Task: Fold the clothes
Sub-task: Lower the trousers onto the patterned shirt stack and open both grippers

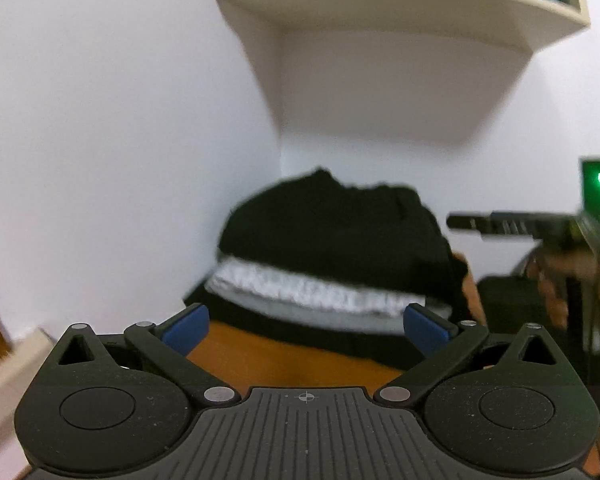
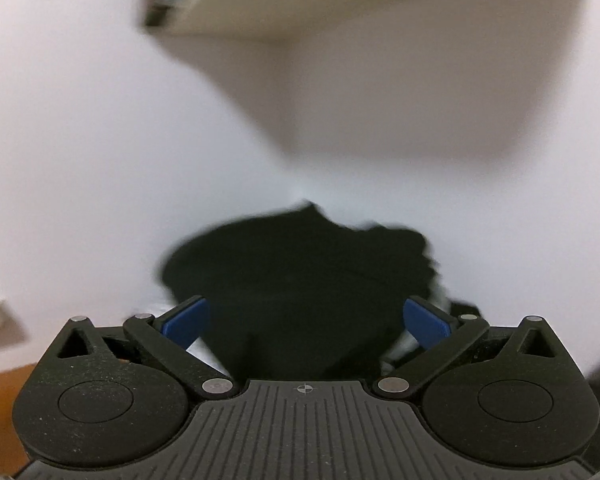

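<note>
Gaping wide with nothing between its blue pads, the left claw [image 1: 306, 326] hovers over the orange tabletop [image 1: 284, 356]; the right claw [image 2: 306, 322] spreads equally wide, empty. Ahead at twelve o'clock, a stack of clothes [image 1: 332, 248], black over grey-white, sits in the wall corner beneath a shelf [image 1: 400, 4]

the pile of clothes [image 1: 332, 236] is black on top, with a light grey and white patterned layer [image 1: 320, 300] beneath it, and it lies on an orange-brown surface [image 1: 300, 364]. the wall [image 1: 120, 140] is white and the shelf [image 1: 400, 4] cream. both grippers are black with blue pads [image 1: 186, 328].
</note>
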{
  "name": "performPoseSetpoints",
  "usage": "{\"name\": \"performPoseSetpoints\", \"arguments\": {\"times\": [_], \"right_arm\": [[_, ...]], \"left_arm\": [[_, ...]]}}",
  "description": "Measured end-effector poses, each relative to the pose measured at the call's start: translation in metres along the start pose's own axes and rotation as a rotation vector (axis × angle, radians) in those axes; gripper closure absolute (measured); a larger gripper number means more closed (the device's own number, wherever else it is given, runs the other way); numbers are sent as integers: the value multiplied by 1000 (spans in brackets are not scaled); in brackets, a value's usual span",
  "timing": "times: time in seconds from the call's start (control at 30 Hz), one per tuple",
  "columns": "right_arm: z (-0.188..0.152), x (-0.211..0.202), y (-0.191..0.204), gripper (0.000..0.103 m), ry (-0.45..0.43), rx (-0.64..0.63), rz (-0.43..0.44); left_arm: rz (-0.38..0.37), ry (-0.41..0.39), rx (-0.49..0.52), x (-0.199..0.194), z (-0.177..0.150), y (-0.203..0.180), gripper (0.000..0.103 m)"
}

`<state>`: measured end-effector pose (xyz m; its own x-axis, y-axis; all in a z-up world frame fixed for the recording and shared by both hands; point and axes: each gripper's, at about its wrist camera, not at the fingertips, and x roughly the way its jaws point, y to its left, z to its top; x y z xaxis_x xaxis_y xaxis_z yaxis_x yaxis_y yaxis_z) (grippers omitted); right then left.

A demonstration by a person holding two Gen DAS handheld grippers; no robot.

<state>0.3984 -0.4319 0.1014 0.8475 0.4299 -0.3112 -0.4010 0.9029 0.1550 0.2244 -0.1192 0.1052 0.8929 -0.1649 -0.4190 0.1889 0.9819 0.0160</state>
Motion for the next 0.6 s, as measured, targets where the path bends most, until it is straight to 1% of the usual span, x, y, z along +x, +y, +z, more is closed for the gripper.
{"name": "performPoseSetpoints", "arguments": {"times": [0.07,0.17,0.2,0.27,0.37,0.43,0.47,0.53,0.6], "right_arm": [[-1,20,-17,0,43,54,-4],[-2,46,-27,3,65,66,13],[-2,54,-29,6,73,67,10],[-3,70,-33,7,91,91,8],[-6,86,-39,11,94,120,-1],[-9,93,-45,13,96,153,31],[-9,97,-49,15,99,173,48],[-9,103,-54,20,104,196,87],[-9,110,-58,29,116,206,124]], "left_arm": [[-9,16,-9,16,-8,1,0],[-31,41,-32,43,-13,5,0],[-34,48,-38,52,-13,5,0],[-44,57,-45,72,-10,5,0],[-77,42,-30,102,-3,5,0],[-93,52,-23,125,1,5,8],[-100,60,-27,136,3,5,10],[-111,72,-32,158,6,4,19],[-115,89,-27,179,6,1,24]]}}
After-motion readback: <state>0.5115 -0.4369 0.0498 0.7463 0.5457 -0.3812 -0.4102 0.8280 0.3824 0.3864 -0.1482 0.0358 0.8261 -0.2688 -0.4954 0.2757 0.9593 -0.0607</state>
